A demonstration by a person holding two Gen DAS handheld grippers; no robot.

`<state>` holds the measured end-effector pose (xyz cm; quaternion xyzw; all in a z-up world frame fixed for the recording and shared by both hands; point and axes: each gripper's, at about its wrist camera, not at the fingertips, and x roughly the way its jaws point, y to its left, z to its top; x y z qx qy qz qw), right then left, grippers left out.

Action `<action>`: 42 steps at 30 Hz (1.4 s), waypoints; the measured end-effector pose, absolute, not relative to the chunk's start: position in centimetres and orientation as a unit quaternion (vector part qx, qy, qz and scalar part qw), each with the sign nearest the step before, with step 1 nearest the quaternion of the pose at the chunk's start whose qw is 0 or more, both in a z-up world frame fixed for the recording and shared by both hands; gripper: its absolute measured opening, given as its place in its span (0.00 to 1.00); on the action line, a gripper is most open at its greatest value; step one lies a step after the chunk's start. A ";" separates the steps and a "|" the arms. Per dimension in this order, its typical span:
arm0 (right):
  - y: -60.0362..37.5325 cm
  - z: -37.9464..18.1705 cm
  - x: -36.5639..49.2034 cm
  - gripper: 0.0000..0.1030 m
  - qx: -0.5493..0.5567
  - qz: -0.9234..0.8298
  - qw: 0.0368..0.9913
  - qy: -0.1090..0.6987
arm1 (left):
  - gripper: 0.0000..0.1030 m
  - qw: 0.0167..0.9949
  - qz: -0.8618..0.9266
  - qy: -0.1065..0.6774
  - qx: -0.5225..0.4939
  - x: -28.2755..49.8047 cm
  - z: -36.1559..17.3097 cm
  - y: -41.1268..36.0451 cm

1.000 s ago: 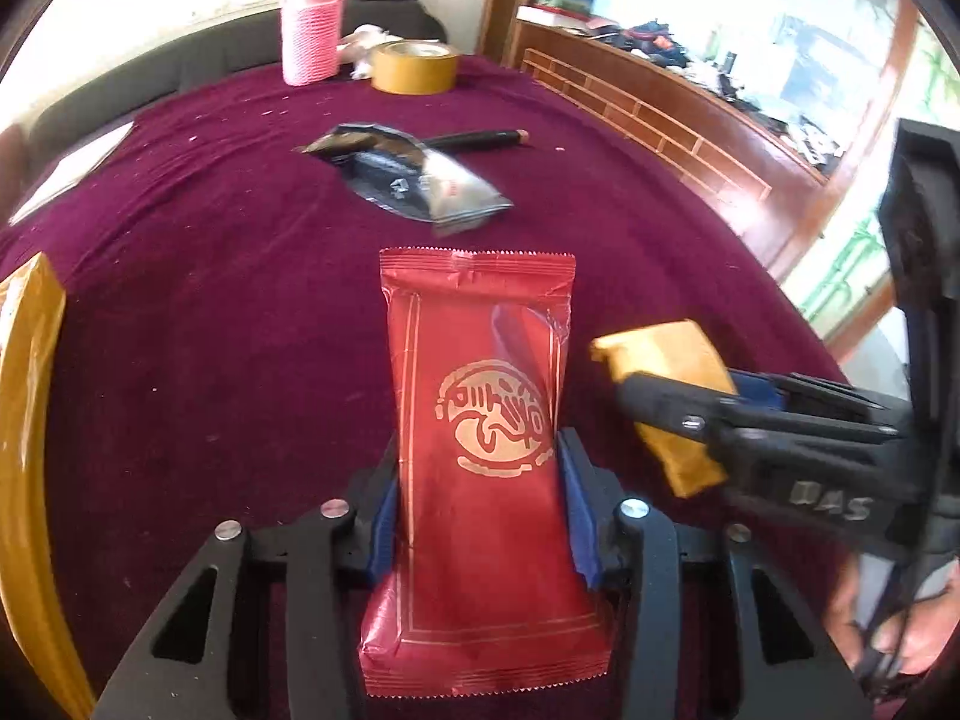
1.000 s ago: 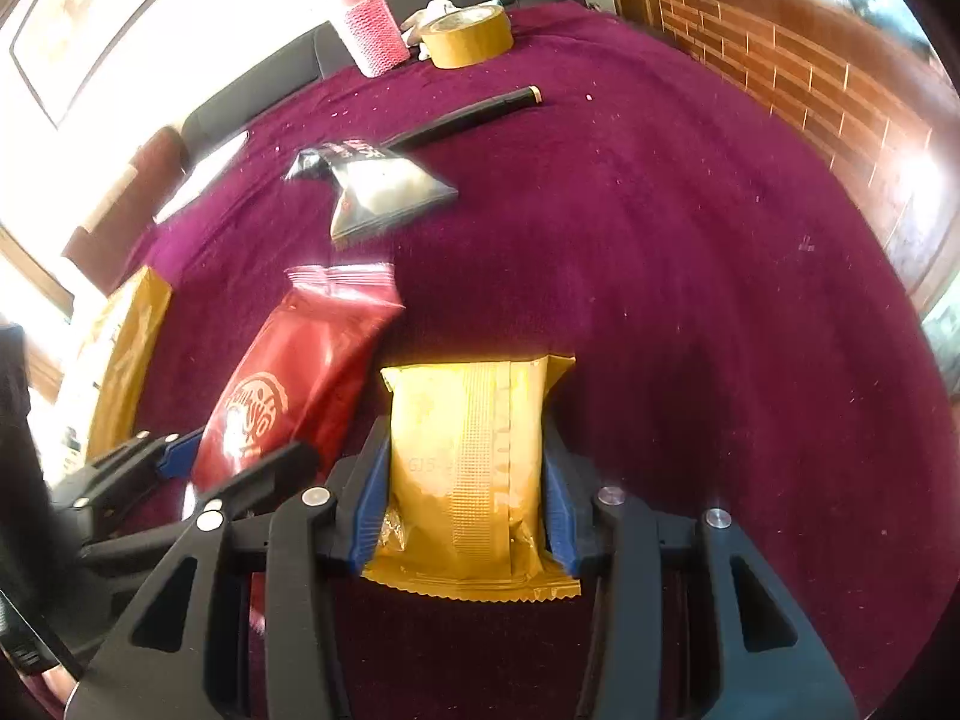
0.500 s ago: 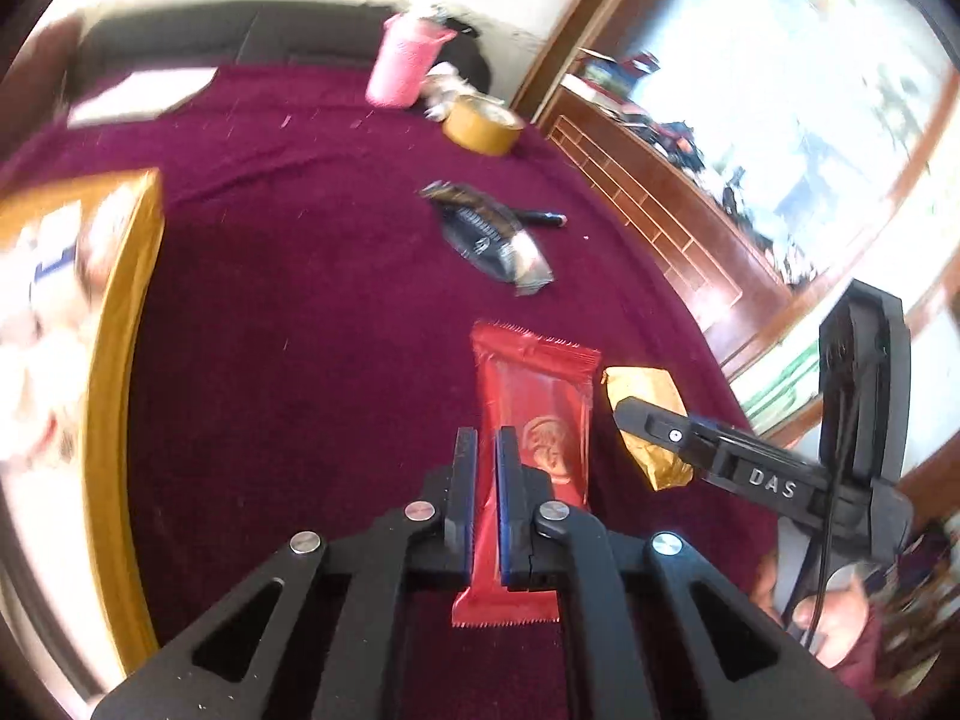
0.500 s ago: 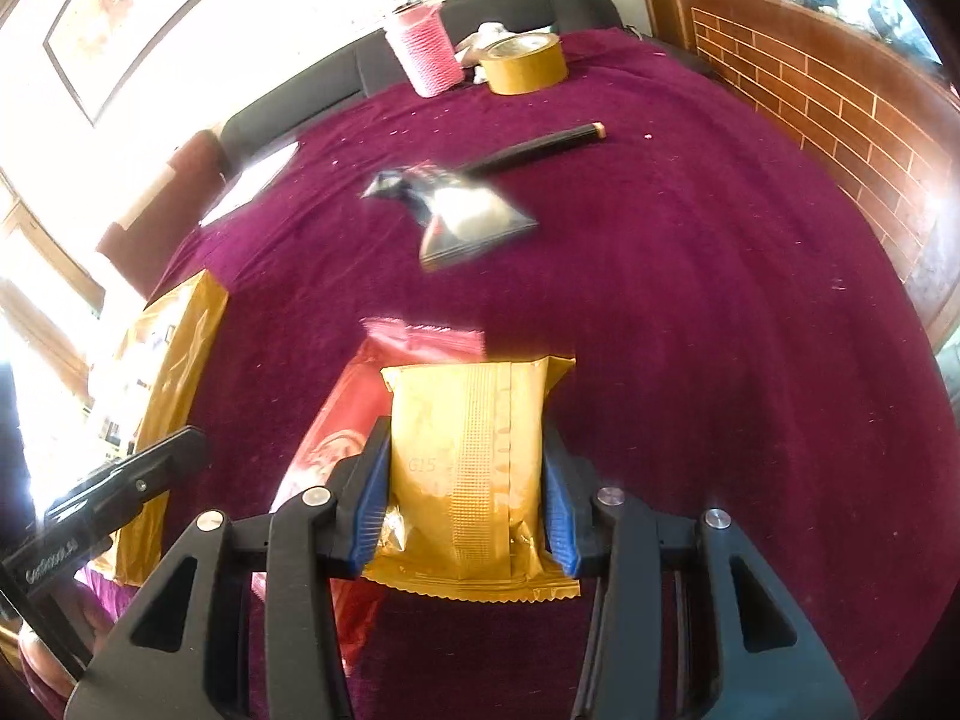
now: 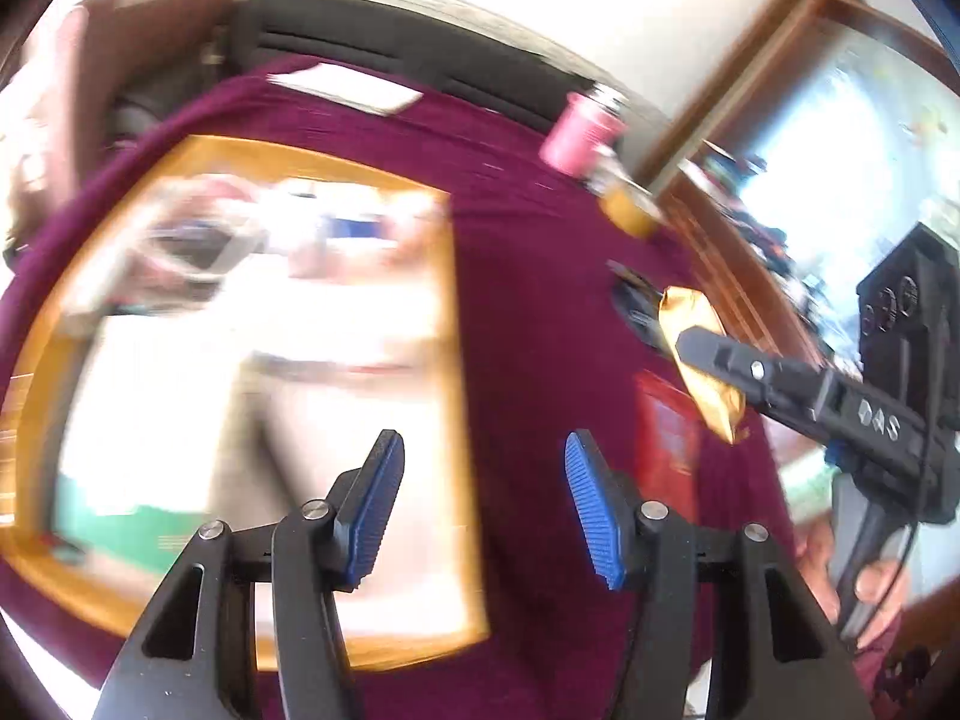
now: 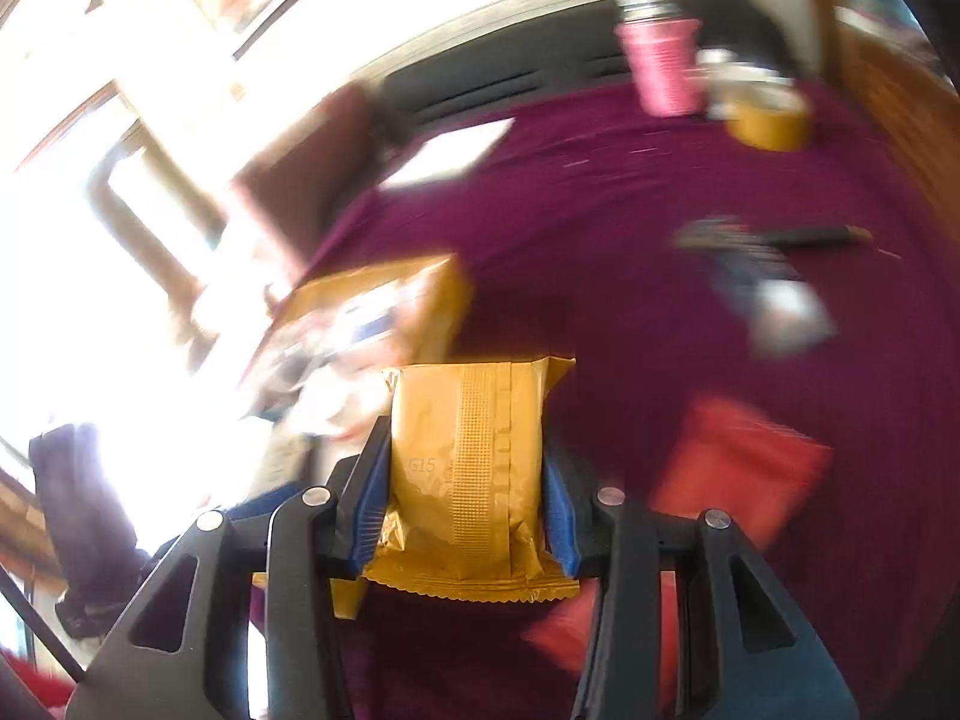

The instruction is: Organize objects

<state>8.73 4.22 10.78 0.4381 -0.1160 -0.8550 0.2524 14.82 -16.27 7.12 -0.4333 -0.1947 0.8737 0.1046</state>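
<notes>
My left gripper hangs over the near right edge of a yellow-rimmed box; its blue pads are opening with nothing between them. The box's contents are blurred. A red packet lies flat on the maroon cloth to the right of that gripper. My right gripper is shut on a gold packet, held above the cloth. In the right wrist view the yellow-rimmed box lies ahead and left, and the red packet lies to the right. In the left wrist view the gold packet shows at the right.
A silver and dark packet and a black pen lie further back on the cloth. A pink cup, a tape roll and a white sheet sit near the far edge. A hand holds the right gripper.
My left gripper let go of the red packet, closed empty, swung left over the box and its jaws parted. The right gripper rose and moved left with the gold packet.
</notes>
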 end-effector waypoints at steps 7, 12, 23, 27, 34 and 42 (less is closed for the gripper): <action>-7.7 7.6 9.6 0.41 0.482 -0.815 0.320 -0.038 | 0.54 0.008 0.894 -0.204 -0.399 16.8 7.1 -23.4; -11.5 5.1 11.2 0.41 0.497 -0.809 0.316 0.008 | 0.54 -0.048 0.911 -0.142 -0.385 16.6 6.6 -23.9; -14.7 3.1 10.6 0.43 0.491 -0.826 0.258 0.102 | 0.54 -0.079 0.911 -0.156 -0.374 18.8 6.5 -27.4; -14.7 3.0 10.6 0.43 0.488 -0.828 0.254 0.110 | 0.54 -0.102 0.910 -0.140 -0.377 18.9 6.5 -27.3; -11.6 5.9 10.7 0.48 0.466 -0.840 0.273 0.059 | 0.63 -0.102 0.913 -0.099 -0.382 18.3 6.9 -24.9; -4.0 9.5 8.8 0.53 0.432 -0.874 0.221 0.014 | 0.63 -0.087 0.914 -0.050 -0.393 17.5 7.5 -21.6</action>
